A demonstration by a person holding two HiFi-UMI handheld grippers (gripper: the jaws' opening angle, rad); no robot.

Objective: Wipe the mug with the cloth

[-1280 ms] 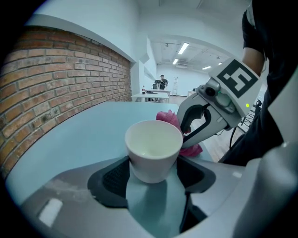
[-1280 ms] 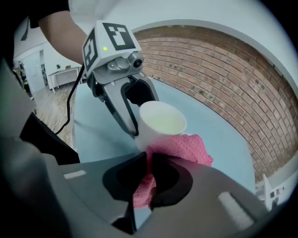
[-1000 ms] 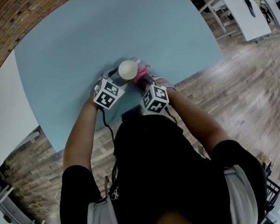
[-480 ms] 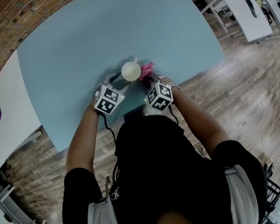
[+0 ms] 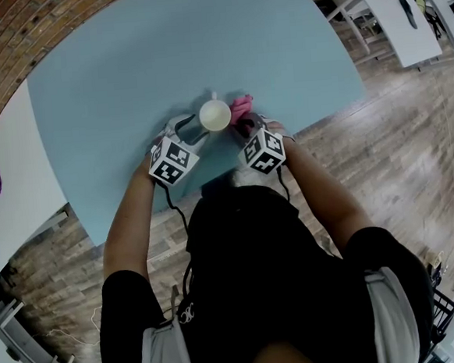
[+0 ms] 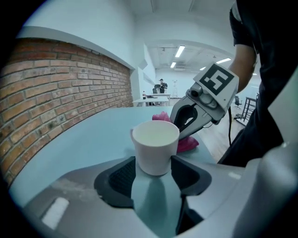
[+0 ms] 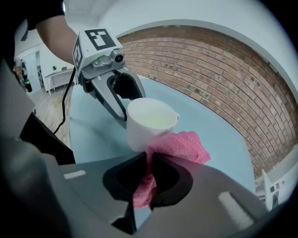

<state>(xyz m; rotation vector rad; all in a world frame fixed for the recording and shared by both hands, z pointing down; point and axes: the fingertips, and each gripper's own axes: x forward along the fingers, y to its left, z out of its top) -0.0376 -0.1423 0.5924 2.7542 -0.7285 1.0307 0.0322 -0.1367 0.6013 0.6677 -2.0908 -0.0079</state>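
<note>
Two grips: left gripper (image 6: pixel 156 171) just clamped on mug (image 6: pixel 156 145), right gripper (image 7: pixel 148 168) clenching pink cloth (image 7: pixel 180 146).

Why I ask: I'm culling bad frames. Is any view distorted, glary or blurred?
Head view: strong fisheye, the table edge bows, mug sharp. Left gripper view: dark corners, glaring ceiling lights, mug crisp. Right gripper view: dark rim, brick wall curves, cloth in focus.

Smooth, matt white mug (image 6: pixel 155 148). Fuzzy, nubbly pink cloth (image 7: pixel 181 144). Matt, even blue table (image 5: pixel 124 67) and rough brick wall (image 6: pixel 60 88).
</note>
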